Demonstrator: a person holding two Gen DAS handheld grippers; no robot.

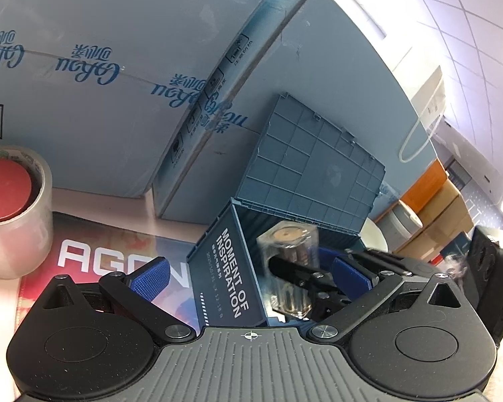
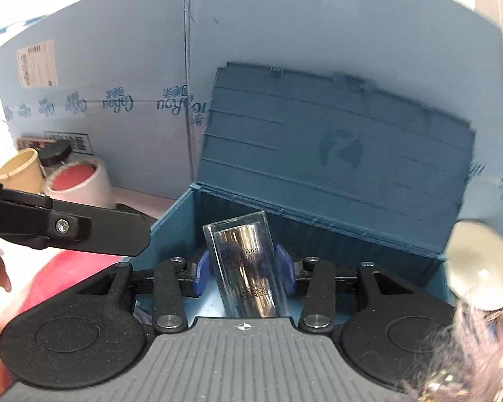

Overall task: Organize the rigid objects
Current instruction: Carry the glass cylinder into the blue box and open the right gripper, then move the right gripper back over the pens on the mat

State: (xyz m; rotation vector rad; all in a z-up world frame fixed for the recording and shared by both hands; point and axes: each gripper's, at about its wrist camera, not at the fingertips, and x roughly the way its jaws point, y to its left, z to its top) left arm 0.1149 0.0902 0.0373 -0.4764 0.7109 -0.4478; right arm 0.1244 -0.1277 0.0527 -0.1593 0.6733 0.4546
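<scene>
A blue plastic storage box (image 2: 181, 214) stands open with its ribbed lid (image 2: 335, 147) tilted back; in the left wrist view its side (image 1: 231, 268) reads "MOMENT OF INSPIRATION". My right gripper (image 2: 243, 268) is shut on a clear case of batteries (image 2: 248, 268) and holds it upright over the box's inside. The case also shows in the left wrist view (image 1: 288, 268), with the right gripper's fingers around it. My left gripper (image 1: 251, 274) is open and empty, its blue pads (image 1: 151, 279) on either side of the box's near left wall.
Large pale blue cartons (image 1: 117, 67) stand close behind the box. A tape roll with a red lid inside it (image 1: 13, 201) sits at left on a printed mat (image 1: 94, 254). A cream cup (image 2: 20, 171) and black cap (image 2: 55, 154) stand beside it. A shiny round object (image 2: 483, 264) is at right.
</scene>
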